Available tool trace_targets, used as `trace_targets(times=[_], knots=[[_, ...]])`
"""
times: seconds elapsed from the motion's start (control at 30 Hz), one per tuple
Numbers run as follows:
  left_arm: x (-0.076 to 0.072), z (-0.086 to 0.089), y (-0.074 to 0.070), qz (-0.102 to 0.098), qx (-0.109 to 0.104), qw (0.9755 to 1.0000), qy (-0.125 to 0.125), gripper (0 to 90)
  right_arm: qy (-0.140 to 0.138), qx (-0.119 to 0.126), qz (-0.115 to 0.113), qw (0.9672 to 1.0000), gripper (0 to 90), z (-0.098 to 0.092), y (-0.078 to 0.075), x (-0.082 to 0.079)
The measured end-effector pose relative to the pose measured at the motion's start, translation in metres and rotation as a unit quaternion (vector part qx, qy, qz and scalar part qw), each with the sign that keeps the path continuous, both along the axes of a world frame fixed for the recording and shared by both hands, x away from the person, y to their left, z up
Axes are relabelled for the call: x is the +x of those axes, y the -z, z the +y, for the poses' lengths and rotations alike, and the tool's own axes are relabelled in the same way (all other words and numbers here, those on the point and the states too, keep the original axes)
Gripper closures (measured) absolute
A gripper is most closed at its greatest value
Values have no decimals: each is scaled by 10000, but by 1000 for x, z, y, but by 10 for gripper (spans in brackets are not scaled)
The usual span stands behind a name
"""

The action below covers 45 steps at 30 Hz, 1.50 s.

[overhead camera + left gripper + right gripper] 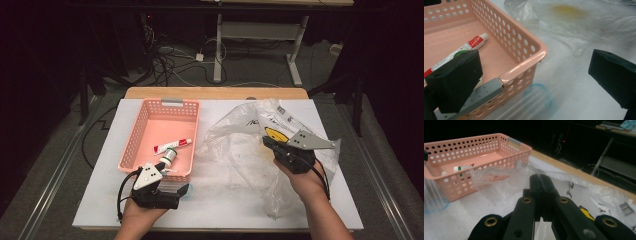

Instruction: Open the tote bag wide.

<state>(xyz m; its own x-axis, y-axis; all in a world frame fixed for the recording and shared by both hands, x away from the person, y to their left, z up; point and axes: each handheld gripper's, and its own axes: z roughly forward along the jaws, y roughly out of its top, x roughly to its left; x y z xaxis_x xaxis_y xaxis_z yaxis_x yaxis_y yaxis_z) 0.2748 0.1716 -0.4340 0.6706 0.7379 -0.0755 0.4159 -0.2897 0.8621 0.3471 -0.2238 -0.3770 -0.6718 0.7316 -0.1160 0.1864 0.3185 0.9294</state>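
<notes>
Right tool (pixel 541 182), raised, clamped on plastic bag (pixel 499 181).

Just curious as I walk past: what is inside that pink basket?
In the pink basket lie a red-and-white tube and a small white bottle with a green band. The near corner is hidden behind the left gripper.

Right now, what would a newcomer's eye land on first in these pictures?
Probably the pink perforated basket at the table's left, holding a red-and-white toothpaste tube. Next, the big crumpled clear plastic bag spread across the right side, with a yellow smiley print; the right gripper is shut on a fold of it. The left gripper stands open at the basket's near corner.
</notes>
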Motion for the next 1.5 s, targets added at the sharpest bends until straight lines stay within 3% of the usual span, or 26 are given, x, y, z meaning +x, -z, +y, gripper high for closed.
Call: trace_targets(times=[0.2,0.3,0.77,1.17,1.5], knots=[[-1,1,0,-12,-2,10000,-9,0,151,290,-383,9987,900,-1,-19,-2],[0,1,0,-3,-5,10000,-15,0,211,602,-379,9972,900,-6,-13,-2],[2,11,-3,-22,-56,9998,-164,0,144,712,-346,9968,900,-14,-7,-4],[7,39,-9,-11,-129,9985,-540,0,83,703,-289,9971,900,-14,-2,-2],[12,62,-9,36,-243,9959,-876,0,58,671,-240,9974,900,-12,1,-1]])
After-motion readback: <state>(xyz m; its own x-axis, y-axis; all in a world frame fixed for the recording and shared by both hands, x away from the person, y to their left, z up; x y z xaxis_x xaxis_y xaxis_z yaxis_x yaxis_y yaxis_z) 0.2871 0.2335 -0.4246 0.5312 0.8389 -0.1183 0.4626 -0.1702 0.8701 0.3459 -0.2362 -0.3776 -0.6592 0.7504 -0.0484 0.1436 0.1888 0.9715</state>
